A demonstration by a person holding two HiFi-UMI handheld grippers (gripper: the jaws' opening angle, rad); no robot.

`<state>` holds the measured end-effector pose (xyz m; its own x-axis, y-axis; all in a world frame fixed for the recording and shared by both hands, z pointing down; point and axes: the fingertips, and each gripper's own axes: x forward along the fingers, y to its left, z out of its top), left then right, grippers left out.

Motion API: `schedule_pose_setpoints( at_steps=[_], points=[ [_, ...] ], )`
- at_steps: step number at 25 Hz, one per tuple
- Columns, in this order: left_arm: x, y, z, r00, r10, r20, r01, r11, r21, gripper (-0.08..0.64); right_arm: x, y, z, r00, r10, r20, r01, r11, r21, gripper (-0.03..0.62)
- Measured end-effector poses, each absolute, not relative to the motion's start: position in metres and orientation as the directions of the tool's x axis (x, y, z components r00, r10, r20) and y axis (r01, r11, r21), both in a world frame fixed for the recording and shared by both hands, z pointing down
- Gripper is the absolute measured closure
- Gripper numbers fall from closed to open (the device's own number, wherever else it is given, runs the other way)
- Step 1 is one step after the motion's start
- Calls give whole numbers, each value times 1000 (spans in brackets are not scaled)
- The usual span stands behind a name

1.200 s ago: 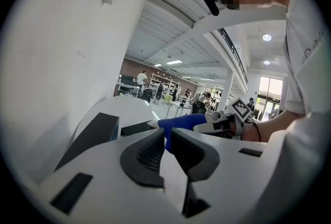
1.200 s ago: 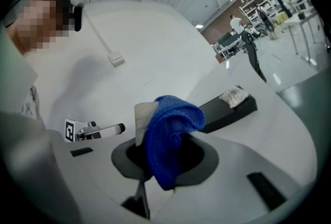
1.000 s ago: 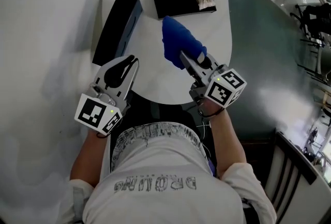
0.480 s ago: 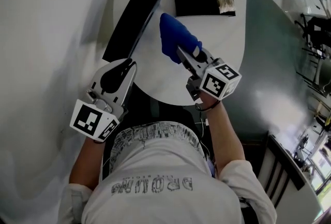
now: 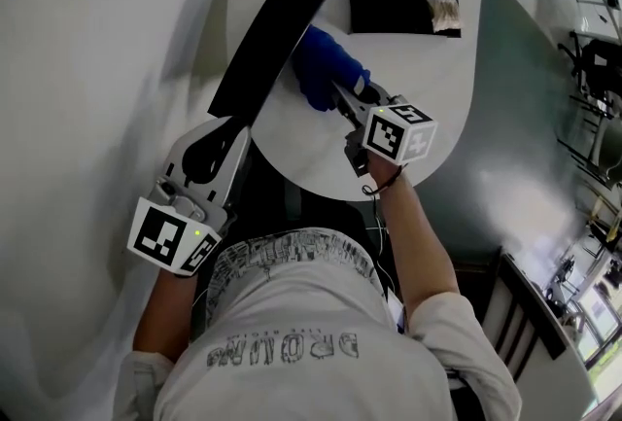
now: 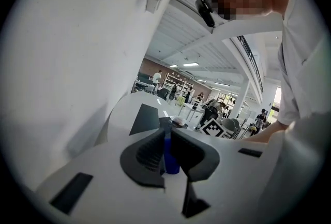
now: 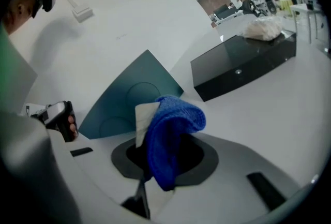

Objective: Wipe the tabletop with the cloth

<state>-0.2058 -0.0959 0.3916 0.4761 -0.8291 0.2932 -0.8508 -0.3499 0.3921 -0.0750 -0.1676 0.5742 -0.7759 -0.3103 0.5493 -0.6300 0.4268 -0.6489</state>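
The blue cloth [image 5: 321,69] sits bunched on the white table [image 5: 428,118], right against the long black box [image 5: 267,45], probably because that edge is the strip being wiped. Your right tool [image 5: 338,90] is clamped on it, with a fold spilling over the jaws so fabric rather than plastic meets the surface. Your left tool [image 5: 236,132] has its jaws together on nothing, parked at the table's near edge, seemingly to keep out of the way. The other black box [image 5: 389,1] lies farther back.

Bright even light, fisheye-warped edges
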Motion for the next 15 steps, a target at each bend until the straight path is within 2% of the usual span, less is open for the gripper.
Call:
schedule_pose_setpoints(
  at_steps=[6,15],
  points=[
    [-213,-95,395,472,-828,302,-854,-345,390,506,-68,-178,599,-680,-311,664,-723,438,-534,503],
    [-197,-100,389,496,-814,303,-846,-374,379,506,-61,-181,588,-653,-330,681,-747,430,-508,503]
  ],
)
